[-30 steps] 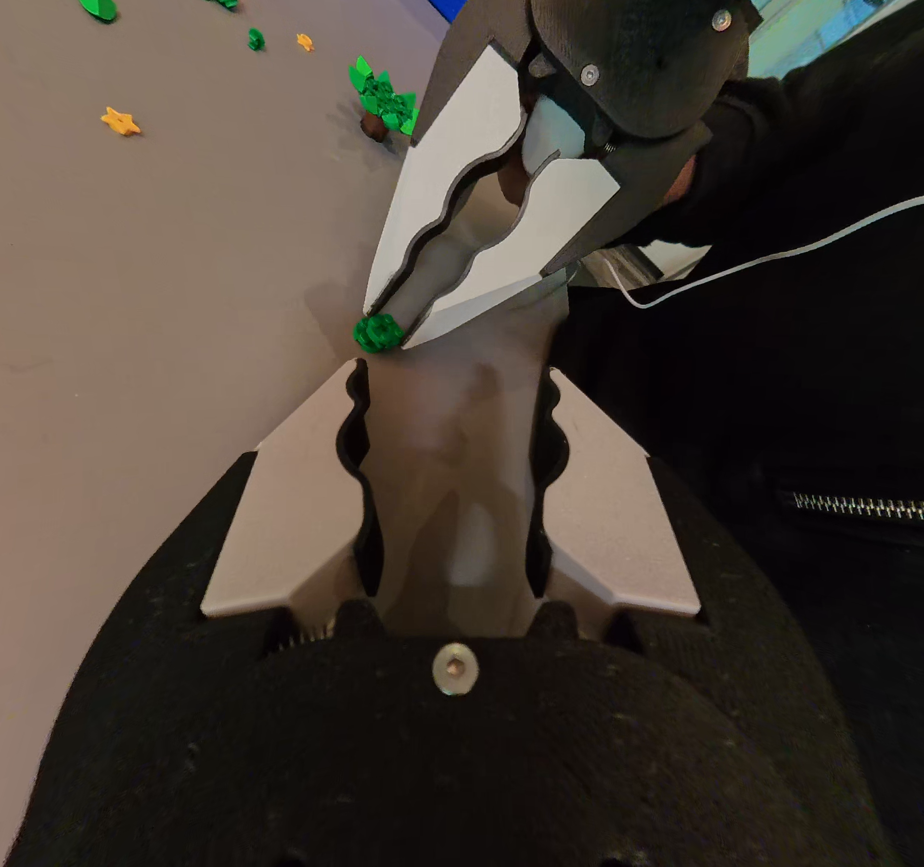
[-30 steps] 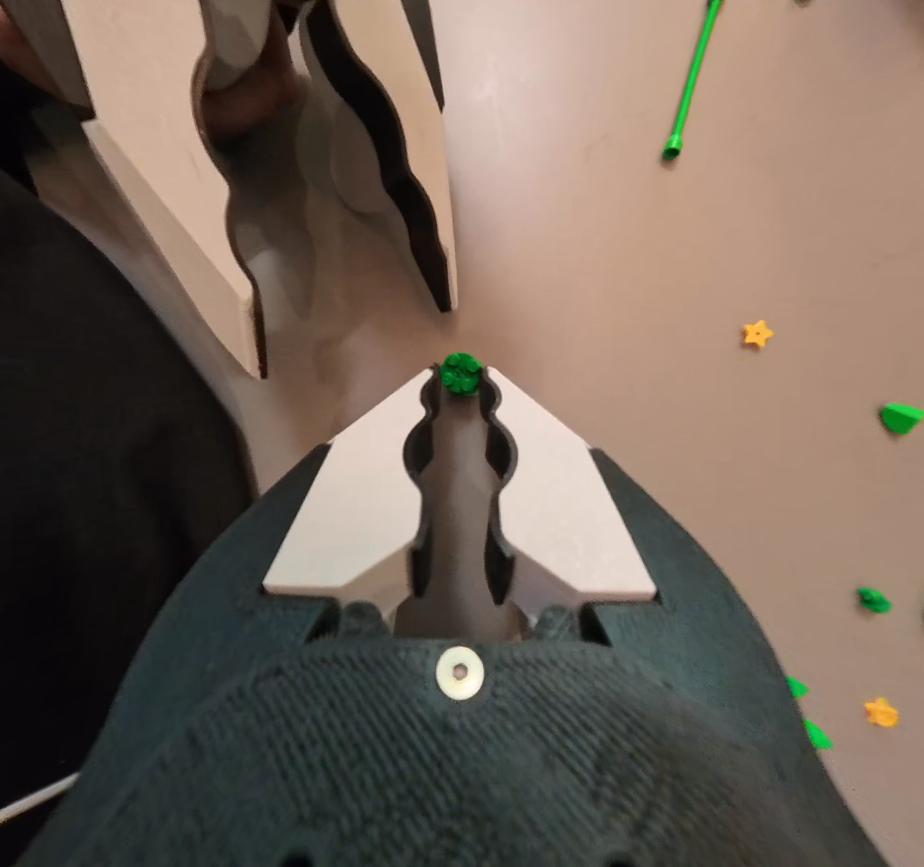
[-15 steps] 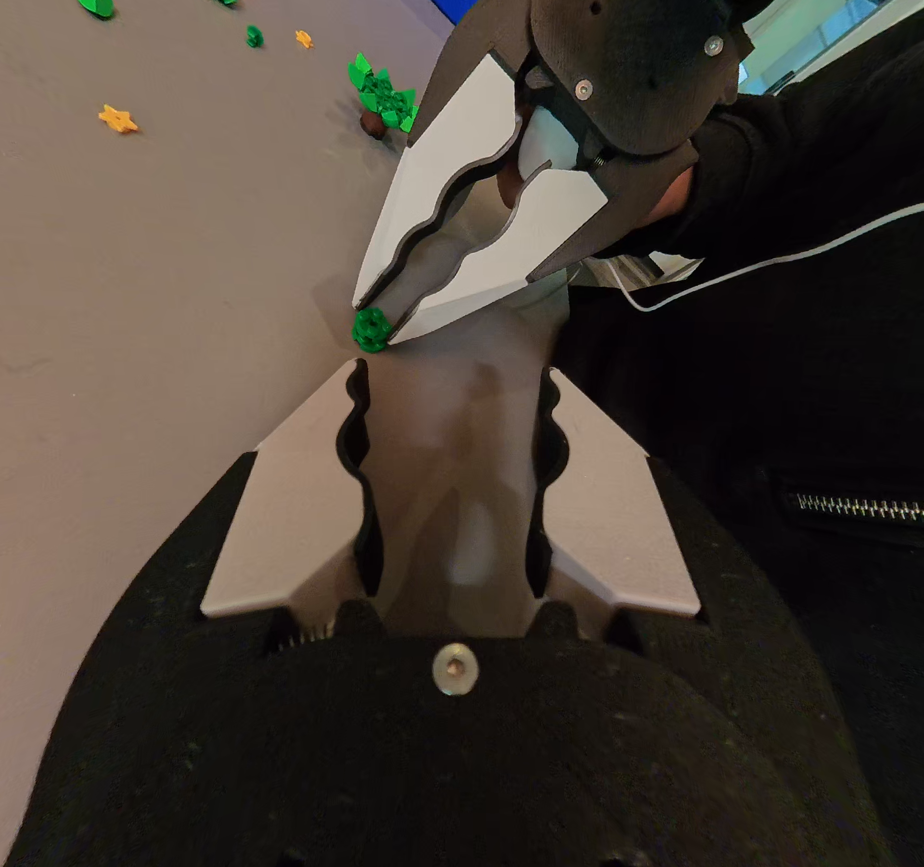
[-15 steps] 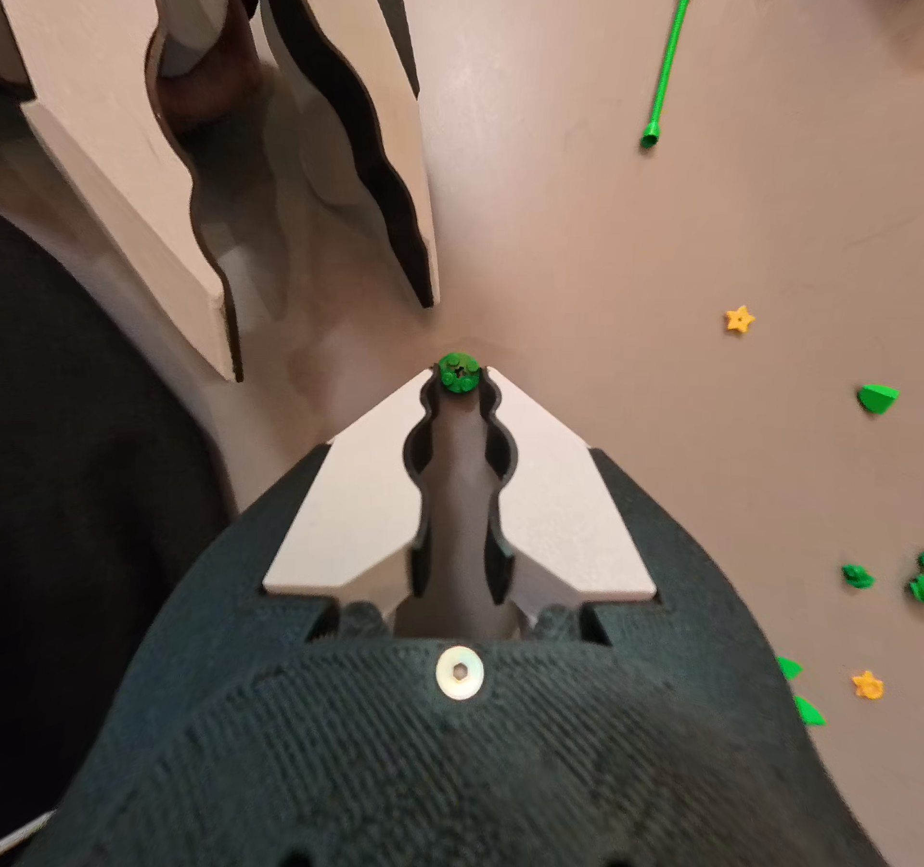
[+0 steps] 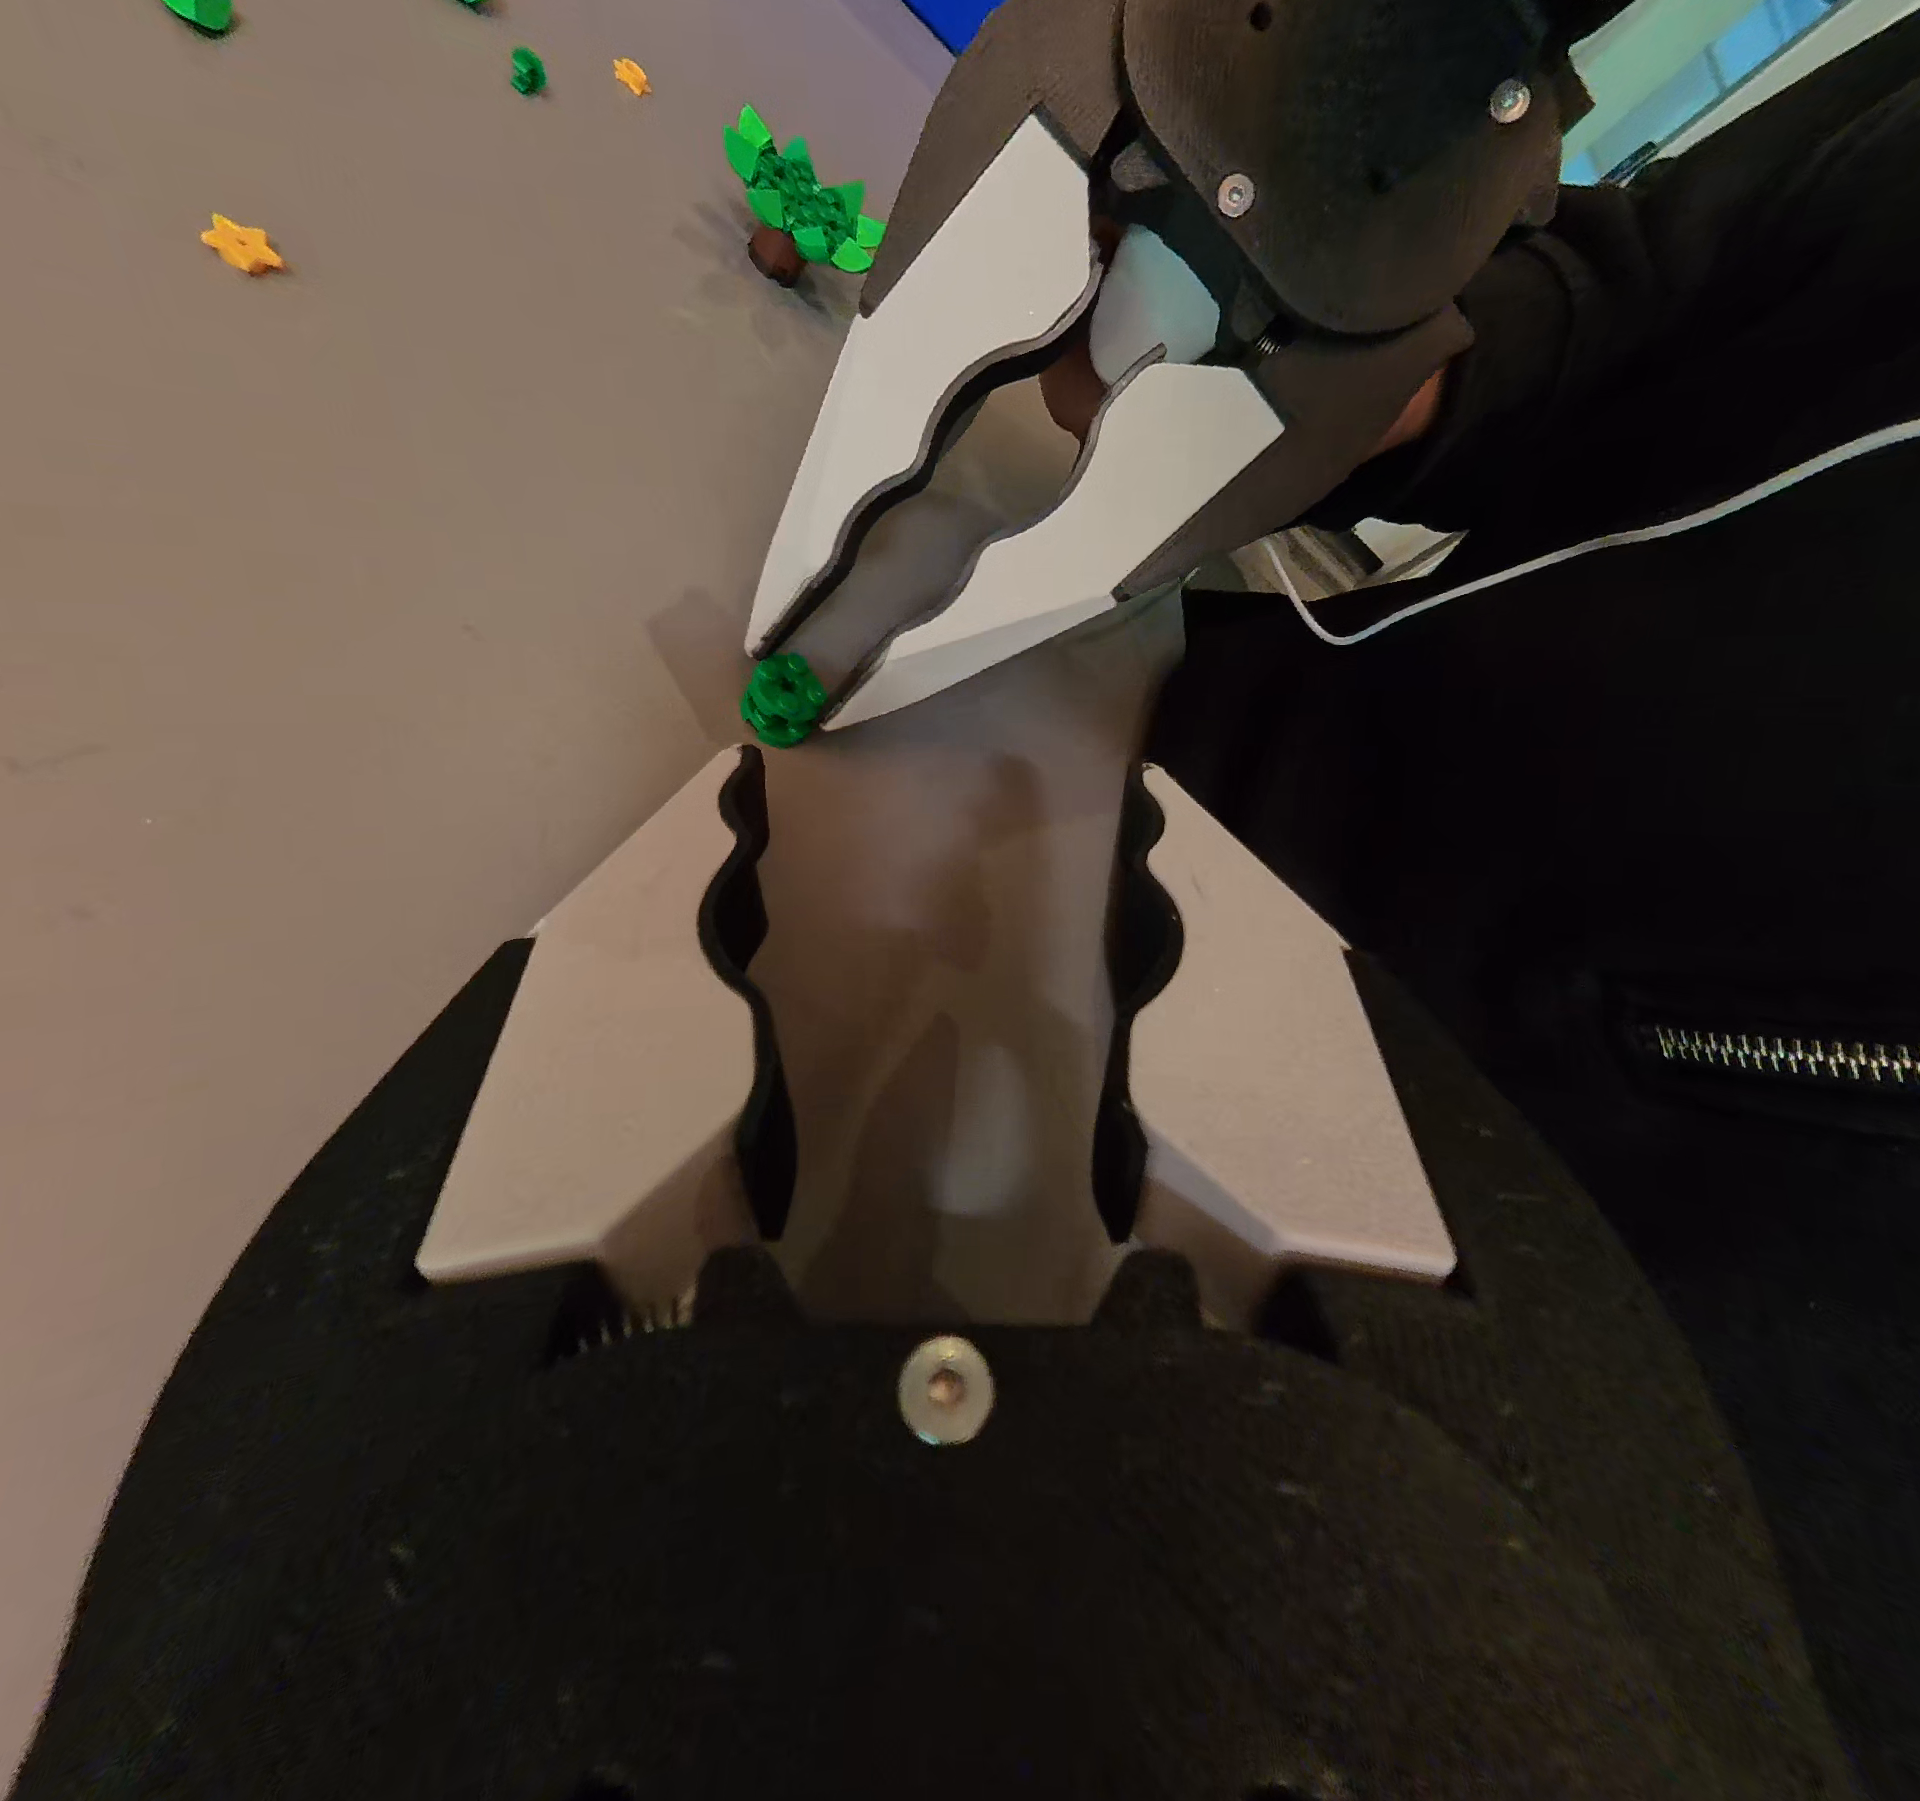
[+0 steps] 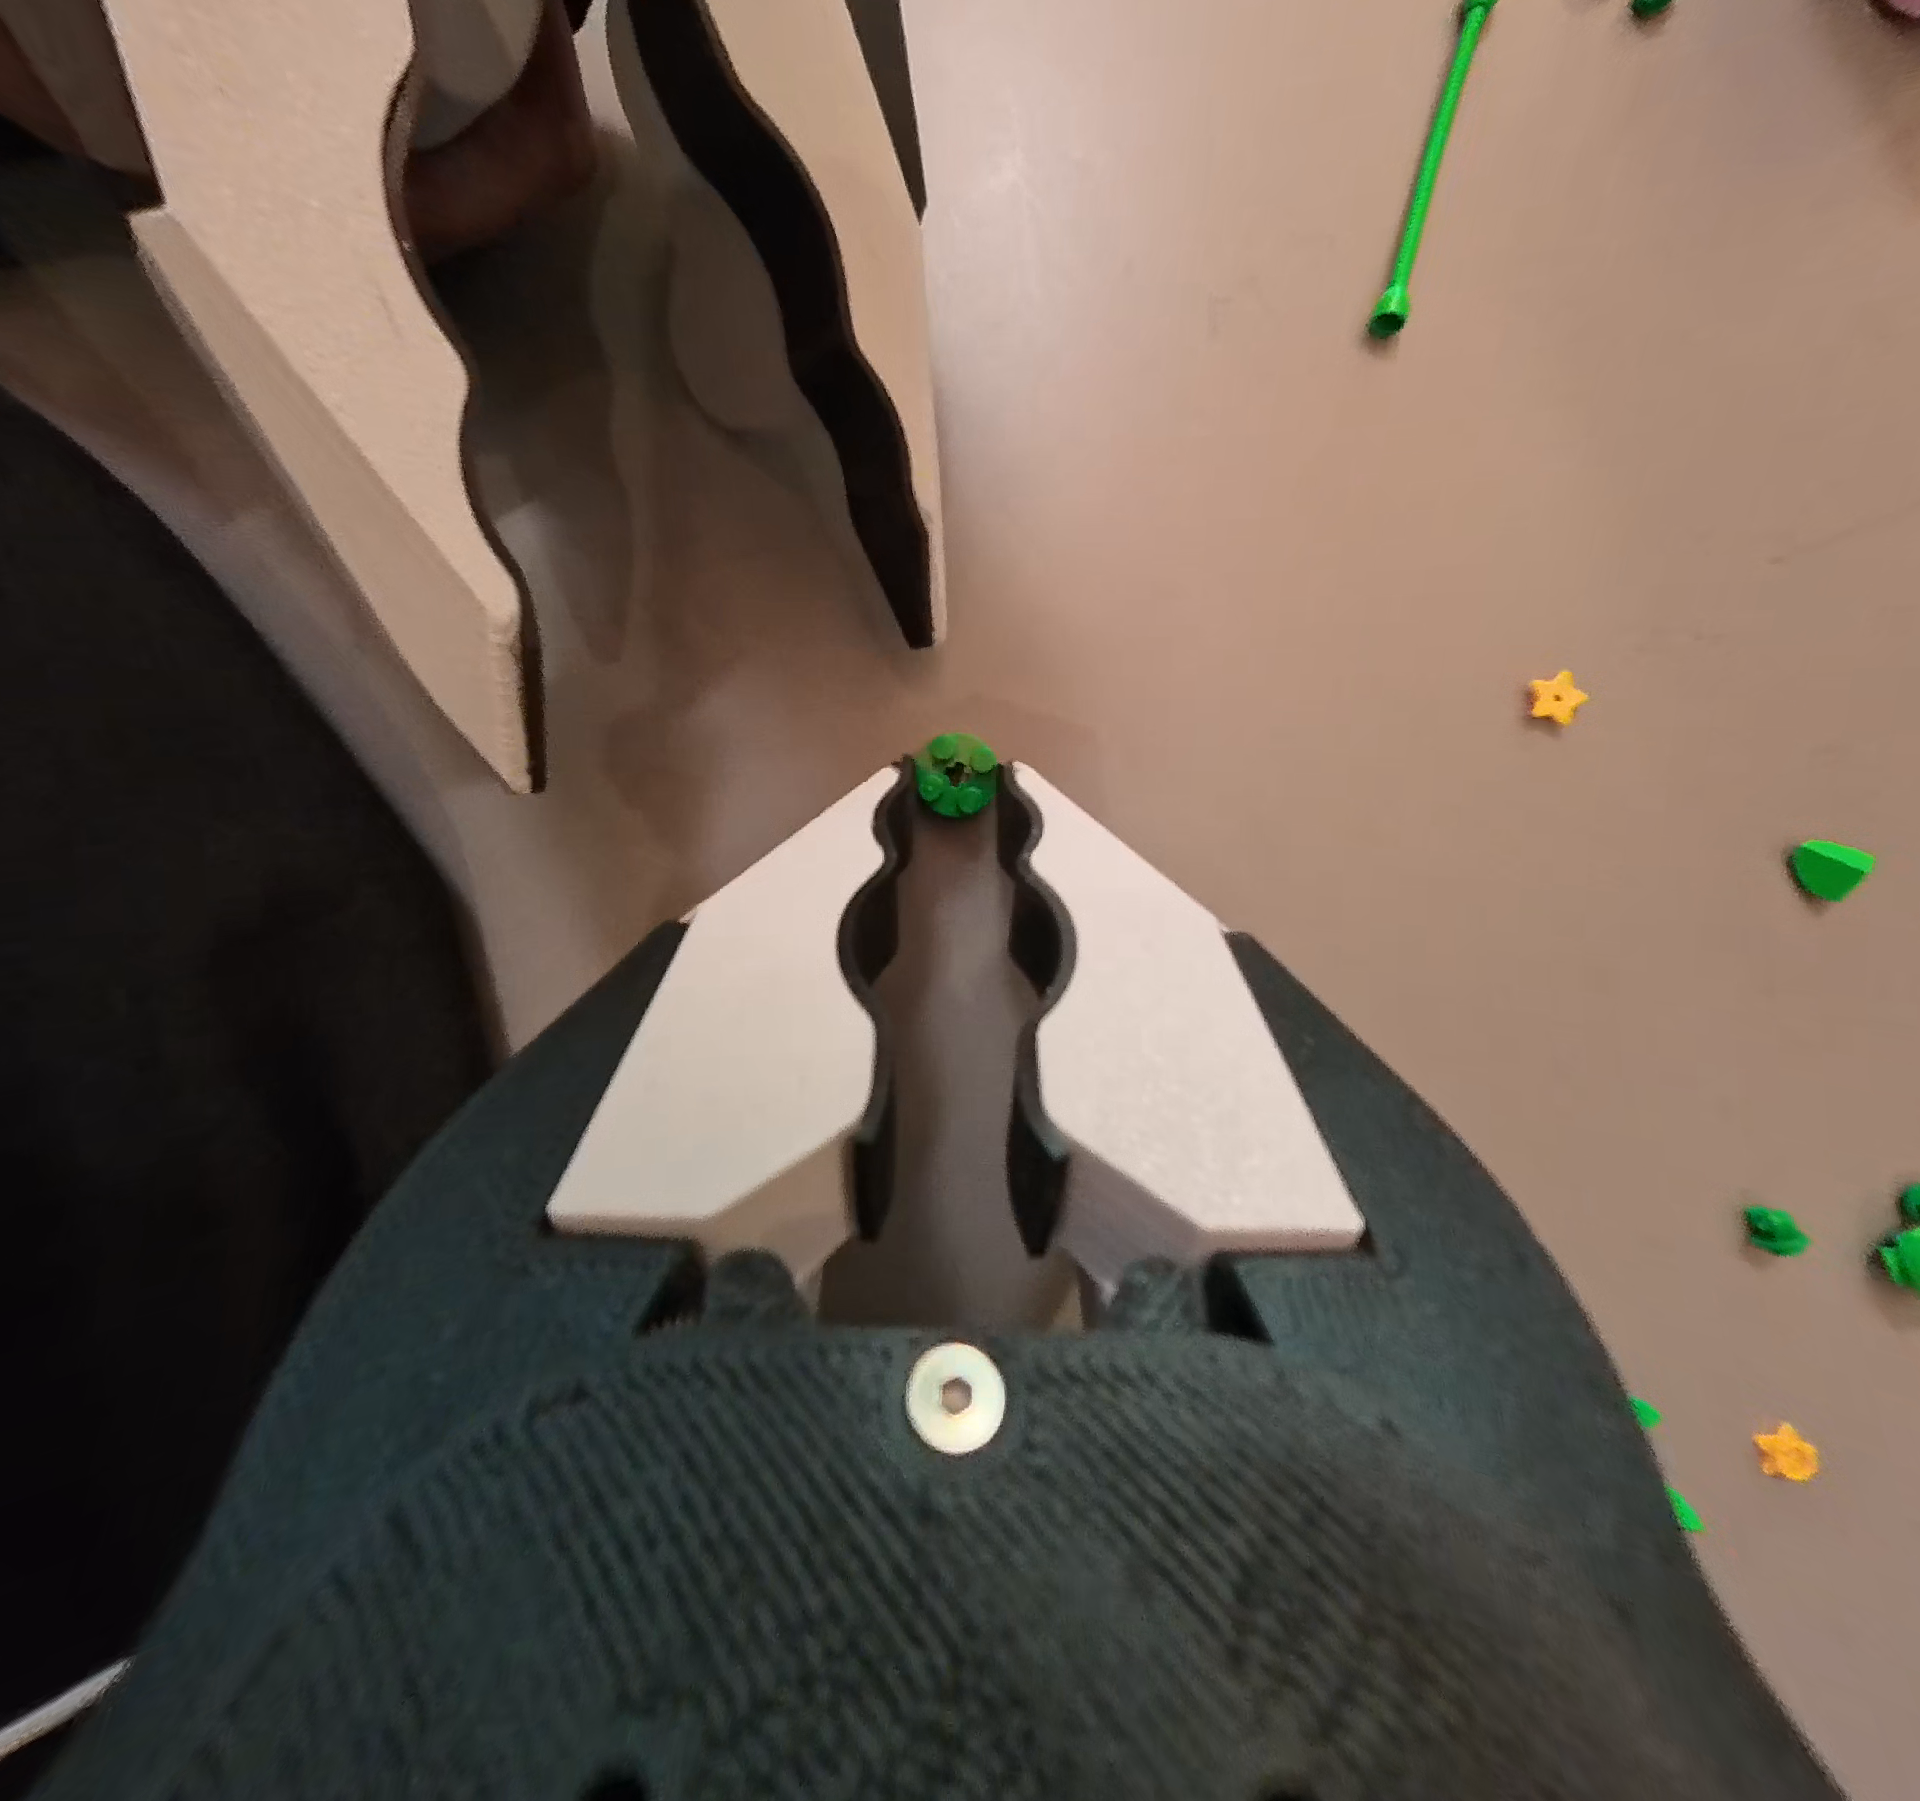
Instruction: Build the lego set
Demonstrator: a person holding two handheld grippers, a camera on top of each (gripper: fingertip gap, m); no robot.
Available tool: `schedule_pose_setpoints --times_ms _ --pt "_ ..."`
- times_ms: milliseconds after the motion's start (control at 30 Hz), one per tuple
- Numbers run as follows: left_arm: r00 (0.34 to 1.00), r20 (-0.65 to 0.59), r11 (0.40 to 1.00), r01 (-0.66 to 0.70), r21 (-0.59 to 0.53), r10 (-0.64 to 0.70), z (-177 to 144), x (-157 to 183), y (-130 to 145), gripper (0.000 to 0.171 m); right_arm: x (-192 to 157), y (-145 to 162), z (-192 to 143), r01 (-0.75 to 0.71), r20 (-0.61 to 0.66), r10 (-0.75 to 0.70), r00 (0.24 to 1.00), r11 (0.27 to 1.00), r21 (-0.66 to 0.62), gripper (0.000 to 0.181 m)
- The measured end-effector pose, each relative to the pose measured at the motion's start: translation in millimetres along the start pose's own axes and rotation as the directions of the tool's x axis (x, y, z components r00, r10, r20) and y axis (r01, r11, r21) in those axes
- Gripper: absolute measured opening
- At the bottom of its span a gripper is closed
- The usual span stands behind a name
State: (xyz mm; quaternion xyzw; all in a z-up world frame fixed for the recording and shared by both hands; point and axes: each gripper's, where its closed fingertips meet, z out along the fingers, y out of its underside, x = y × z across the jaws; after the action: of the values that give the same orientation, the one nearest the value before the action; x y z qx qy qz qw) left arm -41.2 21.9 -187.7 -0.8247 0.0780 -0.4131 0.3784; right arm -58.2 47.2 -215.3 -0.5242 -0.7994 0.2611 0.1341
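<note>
now right gripper [image 6: 954, 775] jaws pinch green round piece [image 6: 954, 777], seemingly above table [image 6: 1299, 525]; left gripper [image 5: 940, 769] jaws wide, empty.

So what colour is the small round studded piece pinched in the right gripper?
Green, clearest in the right wrist view.

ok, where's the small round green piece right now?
The round green piece is pinched at the right gripper tips, just above the table, directly before the open left gripper.
</note>
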Motion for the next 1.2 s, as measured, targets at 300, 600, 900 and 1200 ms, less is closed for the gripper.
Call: schedule_pose_setpoints --times_ms 300,600,900,1200 --pt "1.000 0.001 1.000 0.000 -0.001 0.000 0 0 0 0.065 -3 2 1 0.012 0.015 -0.012 1.000 1.000 -0.011 0.014" --pt "1.000 0.003 1.000 -0.006 -0.006 0.006 1 1 1 0.065 -12 -2 -9 0.248 0.152 -0.248 0.957 0.969 0.022 0.014" --pt "1.000 0.001 1.000 0.003 0.001 -0.003 -1 0 0 0.065 -6 -1 -7 0.590 0.265 -0.592 0.761 0.802 0.094 0.013" --pt "1.000 0.000 1.000 -0.003 -0.006 0.003 0 0 1 0.065 -6 1 -3 0.702 0.371 -0.685 0.627 0.703 0.111 0.013"
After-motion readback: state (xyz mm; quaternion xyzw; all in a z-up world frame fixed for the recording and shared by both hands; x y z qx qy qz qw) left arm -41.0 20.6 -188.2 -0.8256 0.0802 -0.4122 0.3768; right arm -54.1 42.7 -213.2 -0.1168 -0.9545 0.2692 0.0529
